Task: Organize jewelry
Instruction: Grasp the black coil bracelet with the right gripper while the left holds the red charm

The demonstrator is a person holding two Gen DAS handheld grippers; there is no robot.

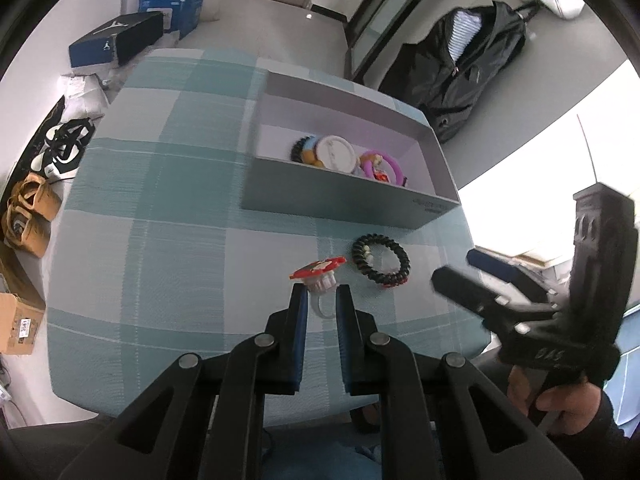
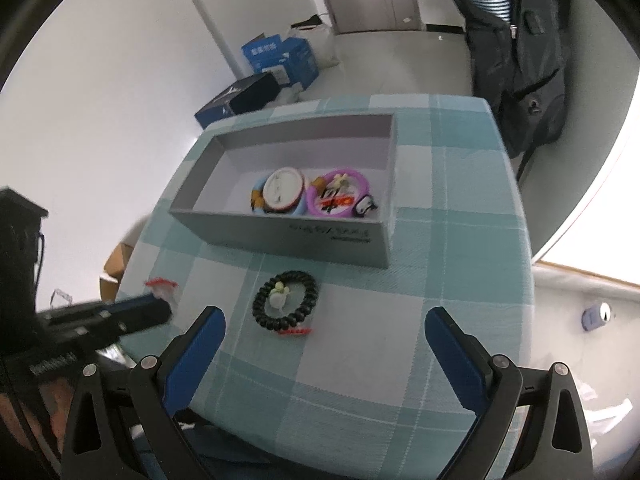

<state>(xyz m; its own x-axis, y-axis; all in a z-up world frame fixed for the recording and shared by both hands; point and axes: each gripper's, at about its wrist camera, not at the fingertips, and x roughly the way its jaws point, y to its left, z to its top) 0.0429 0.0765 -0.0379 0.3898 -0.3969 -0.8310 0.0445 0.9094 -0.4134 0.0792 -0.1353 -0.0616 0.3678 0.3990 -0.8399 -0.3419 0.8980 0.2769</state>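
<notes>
My left gripper [image 1: 322,294] is shut on a toy ring [image 1: 320,280] with a red top and a clear band, just above the checked tablecloth [image 1: 160,200]. The ring also shows in the right wrist view [image 2: 162,286]. A black beaded bracelet [image 1: 381,260] lies on the cloth to its right, and in the right wrist view [image 2: 286,300] it lies just ahead of my right gripper [image 2: 324,326], which is open and empty. A grey box [image 2: 288,236] behind holds a purple bracelet [image 2: 338,192], a white round piece [image 2: 282,190] and other jewelry.
The table's edges are close on the left, right and near sides. Shoe boxes [image 1: 116,42], shoes [image 1: 60,152] and cardboard boxes lie on the floor to the left. A black jacket [image 1: 460,64] hangs beyond the table's far right.
</notes>
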